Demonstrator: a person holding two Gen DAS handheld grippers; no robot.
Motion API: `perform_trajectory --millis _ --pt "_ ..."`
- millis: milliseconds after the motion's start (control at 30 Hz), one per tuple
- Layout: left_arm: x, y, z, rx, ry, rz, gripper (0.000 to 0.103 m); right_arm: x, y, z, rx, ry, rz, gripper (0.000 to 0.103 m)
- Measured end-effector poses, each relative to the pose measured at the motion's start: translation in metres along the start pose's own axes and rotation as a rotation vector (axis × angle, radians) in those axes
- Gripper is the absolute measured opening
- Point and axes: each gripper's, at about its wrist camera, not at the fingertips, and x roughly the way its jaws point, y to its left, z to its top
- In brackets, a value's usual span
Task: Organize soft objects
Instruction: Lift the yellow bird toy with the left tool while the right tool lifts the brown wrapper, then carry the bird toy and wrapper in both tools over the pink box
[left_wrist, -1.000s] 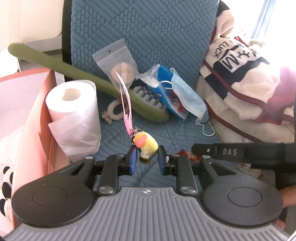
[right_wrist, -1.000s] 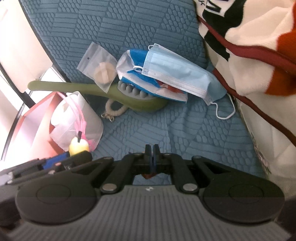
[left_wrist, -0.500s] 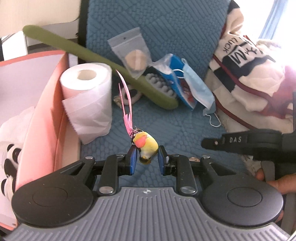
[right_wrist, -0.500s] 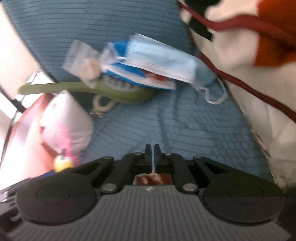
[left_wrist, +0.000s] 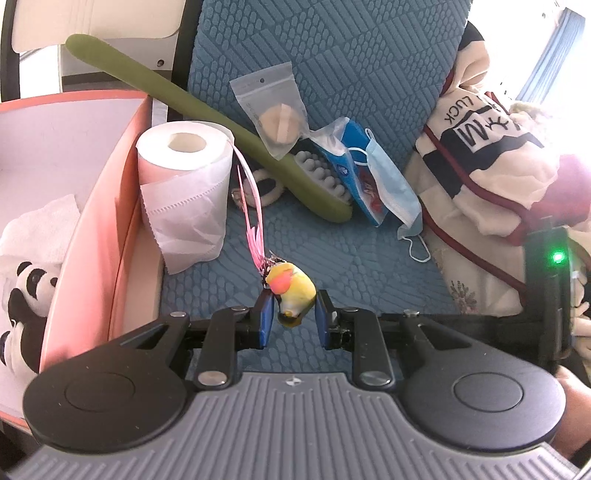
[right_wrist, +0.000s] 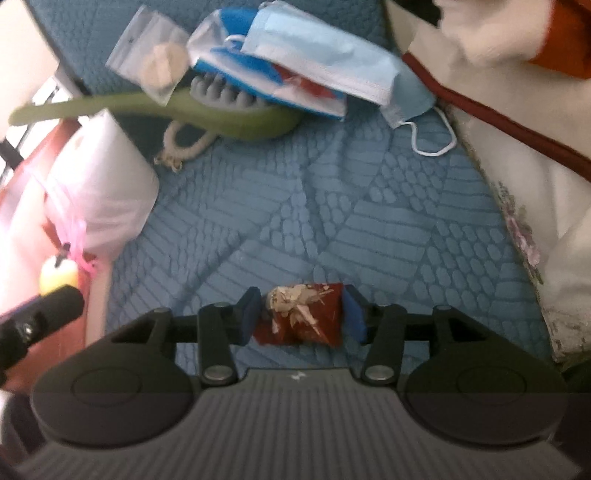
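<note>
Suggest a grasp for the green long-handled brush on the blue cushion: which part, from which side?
Probably the bare middle of the handle of the green brush, from above, gripper spanning its narrow width. The handle is a slim straight bar. The head end is poorer: a clear pouch and a blue packet lie on it, and the toilet roll crowds the near side.

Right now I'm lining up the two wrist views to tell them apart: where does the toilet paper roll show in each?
Left wrist view: the toilet paper roll stands left of centre, beside the pink box, sharp.
Right wrist view: the toilet paper roll sits at the left edge, blurred.
Shared landmark: the green brush lies just behind the roll in both views.
</note>
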Motion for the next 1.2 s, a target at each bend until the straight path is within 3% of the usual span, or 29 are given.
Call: perform_trajectory --millis 100,233,600,1200 --pt "-0.002 0.000 -0.002 -0.003 0.006 -0.001 0.028 0.002 0.008 -0.004 -0.064 -0.009 -0.027 0.051" --pt "-0.006 0.003 0.001 -0.011 0.000 -0.005 0.028 0.001 0.016 -0.006 -0.122 -0.011 -0.044 0.039" --pt "-0.025 0.009 0.008 -0.031 -0.011 -0.049 0.028 -0.012 0.024 -0.007 -0.145 -0.066 -0.090 0.038" --pt "-0.077 0.013 0.030 0.035 -0.048 -0.128 0.028 -0.117 0.037 -0.018 -0.083 -0.257 -0.020 0.038"
